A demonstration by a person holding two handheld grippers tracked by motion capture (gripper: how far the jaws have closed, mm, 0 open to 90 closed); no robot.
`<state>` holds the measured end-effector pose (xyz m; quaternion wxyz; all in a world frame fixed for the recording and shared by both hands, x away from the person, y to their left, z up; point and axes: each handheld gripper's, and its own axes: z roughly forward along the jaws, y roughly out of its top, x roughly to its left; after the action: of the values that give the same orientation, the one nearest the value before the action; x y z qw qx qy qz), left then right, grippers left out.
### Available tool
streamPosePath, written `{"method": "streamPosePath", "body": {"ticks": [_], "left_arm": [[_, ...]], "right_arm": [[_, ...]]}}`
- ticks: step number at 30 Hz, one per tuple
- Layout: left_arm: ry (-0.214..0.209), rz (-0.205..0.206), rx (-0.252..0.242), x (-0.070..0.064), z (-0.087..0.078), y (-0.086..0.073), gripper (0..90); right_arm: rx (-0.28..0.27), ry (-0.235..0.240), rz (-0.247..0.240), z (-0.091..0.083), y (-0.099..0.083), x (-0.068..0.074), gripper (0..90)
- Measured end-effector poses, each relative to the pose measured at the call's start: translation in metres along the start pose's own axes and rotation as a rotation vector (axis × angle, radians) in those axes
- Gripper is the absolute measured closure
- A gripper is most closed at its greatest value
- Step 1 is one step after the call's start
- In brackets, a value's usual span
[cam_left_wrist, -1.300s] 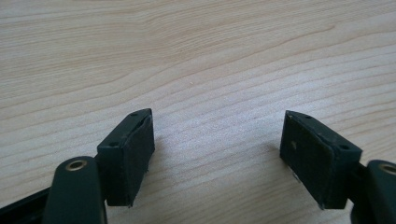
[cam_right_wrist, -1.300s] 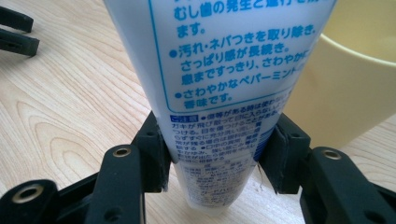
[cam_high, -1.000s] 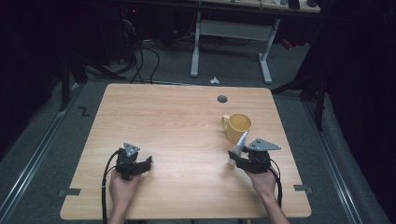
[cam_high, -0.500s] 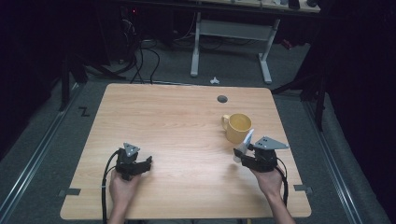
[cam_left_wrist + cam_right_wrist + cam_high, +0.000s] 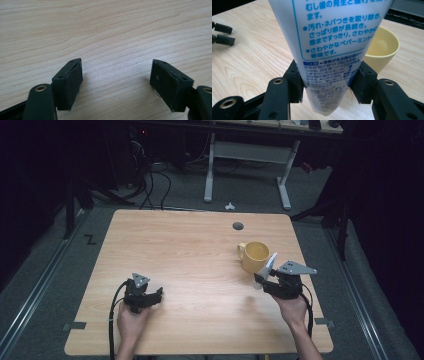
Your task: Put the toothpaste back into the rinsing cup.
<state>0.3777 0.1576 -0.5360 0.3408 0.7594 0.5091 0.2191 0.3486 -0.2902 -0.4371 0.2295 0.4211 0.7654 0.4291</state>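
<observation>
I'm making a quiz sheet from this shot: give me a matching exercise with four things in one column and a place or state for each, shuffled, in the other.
Things:
1. left gripper
2. right gripper
3. yellow mug
4. toothpaste tube

States:
A. stands on the table, empty
B. jaws apart over bare wood
C. clamped between two jaws
D. shut on a white tube

Pairs: 1-B, 2-D, 3-A, 4-C

Left hand-held gripper [image 5: 116,82] (jaws wide apart) over wooden table [image 5: 105,30]
</observation>
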Motion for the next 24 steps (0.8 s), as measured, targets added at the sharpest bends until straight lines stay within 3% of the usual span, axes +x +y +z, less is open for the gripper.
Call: {"method": "streamPosePath", "body": {"ticks": [24], "left_arm": [[0.0, 0.0, 0.0, 0.0, 0.0, 0.0, 26.5]], "right_arm": [[-0.048, -0.005, 0.025, -0.008, 0.034, -0.021, 52.7]]}}
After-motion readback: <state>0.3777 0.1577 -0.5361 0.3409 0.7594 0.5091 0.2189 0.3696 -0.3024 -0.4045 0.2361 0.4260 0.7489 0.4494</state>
